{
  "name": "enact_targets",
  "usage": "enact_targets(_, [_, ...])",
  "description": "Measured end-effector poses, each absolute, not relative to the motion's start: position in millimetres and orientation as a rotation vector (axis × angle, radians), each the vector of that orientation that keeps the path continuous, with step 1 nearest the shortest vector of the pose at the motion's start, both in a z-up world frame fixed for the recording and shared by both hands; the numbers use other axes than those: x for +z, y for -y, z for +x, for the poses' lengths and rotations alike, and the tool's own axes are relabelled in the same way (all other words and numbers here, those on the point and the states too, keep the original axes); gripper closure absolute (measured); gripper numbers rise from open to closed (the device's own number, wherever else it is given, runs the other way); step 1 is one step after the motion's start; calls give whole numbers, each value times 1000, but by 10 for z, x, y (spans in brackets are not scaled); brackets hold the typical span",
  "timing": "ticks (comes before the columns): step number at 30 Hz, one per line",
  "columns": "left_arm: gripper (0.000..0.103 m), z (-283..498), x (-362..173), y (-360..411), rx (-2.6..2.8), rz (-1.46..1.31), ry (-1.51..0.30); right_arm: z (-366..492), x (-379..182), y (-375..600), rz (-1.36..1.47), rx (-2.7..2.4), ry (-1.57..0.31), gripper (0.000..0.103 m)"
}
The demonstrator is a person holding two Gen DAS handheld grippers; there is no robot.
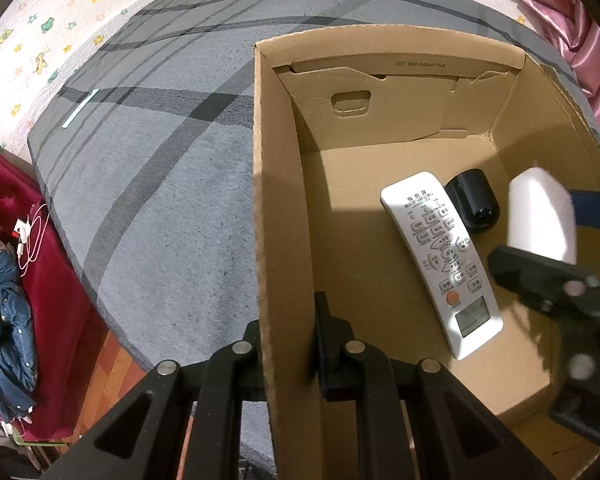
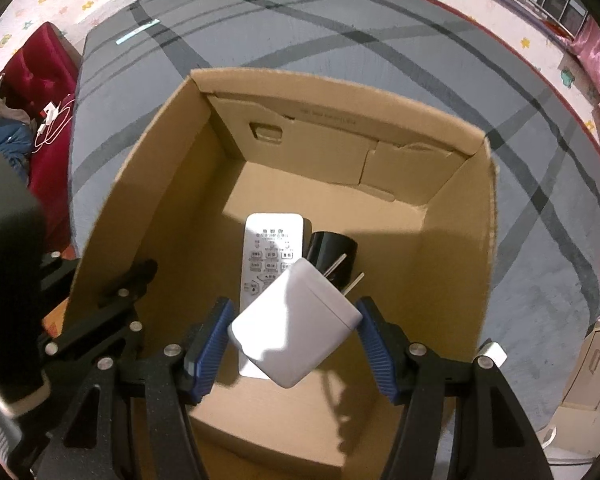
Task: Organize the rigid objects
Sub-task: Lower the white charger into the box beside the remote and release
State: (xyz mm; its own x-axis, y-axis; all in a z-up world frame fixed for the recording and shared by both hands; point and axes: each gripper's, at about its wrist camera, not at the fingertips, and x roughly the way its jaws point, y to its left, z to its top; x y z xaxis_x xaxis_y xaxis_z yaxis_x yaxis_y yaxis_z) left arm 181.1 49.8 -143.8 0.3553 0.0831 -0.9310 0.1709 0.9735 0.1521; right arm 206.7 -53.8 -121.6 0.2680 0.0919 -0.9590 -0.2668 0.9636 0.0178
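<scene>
The right gripper (image 2: 294,336) hung over the cardboard box (image 2: 476,240), its blue pads apparently just parted from a white charger (image 2: 296,332). Beyond lay a remote (image 2: 270,252) and black object (image 2: 332,252), already stowed. The left gripper (image 1: 288,356) clamped the box wall.

surface: grey mattress (image 1: 160,200) with dark crossing stripes, fills most of both views
on it: open cardboard box (image 1: 284,200), right of centre in left wrist view
far-left: pale green strip (image 1: 80,107) lying on mattress near its far-left edge
left of mattress: red padded furniture (image 1: 48,280)
</scene>
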Motion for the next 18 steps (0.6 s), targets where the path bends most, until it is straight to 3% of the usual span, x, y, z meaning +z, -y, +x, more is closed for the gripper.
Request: enact_targets(18, [88, 1824, -1439, -513, -59, 235, -1212, 2130, -1496, 486, -159, 239, -1332, 34])
